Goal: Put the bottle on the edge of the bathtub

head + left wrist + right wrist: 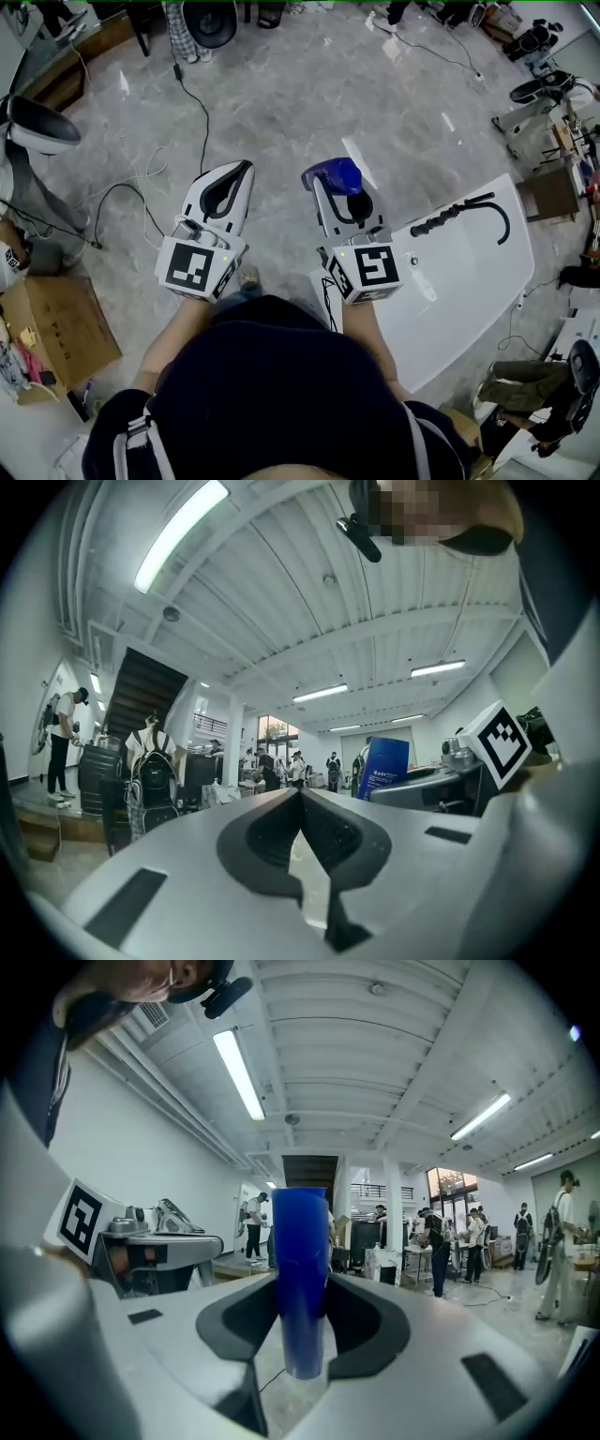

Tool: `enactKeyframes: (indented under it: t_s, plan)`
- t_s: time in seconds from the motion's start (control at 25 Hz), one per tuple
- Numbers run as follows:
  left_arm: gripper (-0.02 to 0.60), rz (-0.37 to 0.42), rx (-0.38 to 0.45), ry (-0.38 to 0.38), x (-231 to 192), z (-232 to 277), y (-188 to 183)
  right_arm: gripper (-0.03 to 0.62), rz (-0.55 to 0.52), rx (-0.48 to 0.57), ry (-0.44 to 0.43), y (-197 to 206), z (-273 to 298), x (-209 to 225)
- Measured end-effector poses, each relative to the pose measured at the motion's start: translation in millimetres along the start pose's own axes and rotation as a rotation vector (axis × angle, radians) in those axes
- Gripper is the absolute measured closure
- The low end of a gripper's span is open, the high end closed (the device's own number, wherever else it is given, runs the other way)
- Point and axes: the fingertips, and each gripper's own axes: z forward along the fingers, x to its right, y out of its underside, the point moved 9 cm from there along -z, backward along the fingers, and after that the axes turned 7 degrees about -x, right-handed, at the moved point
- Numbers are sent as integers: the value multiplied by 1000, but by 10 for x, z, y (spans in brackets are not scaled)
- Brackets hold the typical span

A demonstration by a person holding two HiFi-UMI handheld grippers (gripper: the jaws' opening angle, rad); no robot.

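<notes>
Now, smooth blue cylindrical bottle (302,1241), clamped in right hand-held gripper (300,1283)

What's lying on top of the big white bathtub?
A black shower handle with its curved hose lies on the bathtub. Its near corner is hidden behind the right gripper, which holds the blue bottle.

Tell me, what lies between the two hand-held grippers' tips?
Bare floor, in the head view; the left hand-held gripper is shut, the right hand-held gripper holds the bottle.
</notes>
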Motion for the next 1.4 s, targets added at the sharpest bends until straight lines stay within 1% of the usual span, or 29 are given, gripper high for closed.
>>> enactKeyframes:
  t_s: [0.16,0.24,0.36,0.56,0.72,0.84,0.96,1.12,1.28,1.4]
  plan:
    - [558,-26,-7,67,-250,301,81,428,27,-28,73,22,178,105]
    - [558,-45,-24,94,-331,445,128,427,57,-45,98,55,235,196]
    - [558,-53,-39,123,-411,634,177,427,89,-57,148,100,313,344]
    - [558,-58,-54,174,-416,1008,203,427,99,-72,204,124,441,628]
    - [558,-46,-64,233,-337,1499,193,428,112,-52,232,156,586,994]
    - [558,-20,-67,312,-248,1954,122,427,114,-46,281,165,678,1312]
    - [558,9,-63,397,-147,2516,56,428,99,-40,332,178,811,1701]
    - [558,20,-54,500,84,3301,-37,428,107,-54,393,207,893,2299]
    - [558,22,-36,642,472,4018,-193,427,124,-79,496,203,755,2824]
    - [558,25,-32,738,829,4428,-239,427,149,-91,576,263,588,3148]
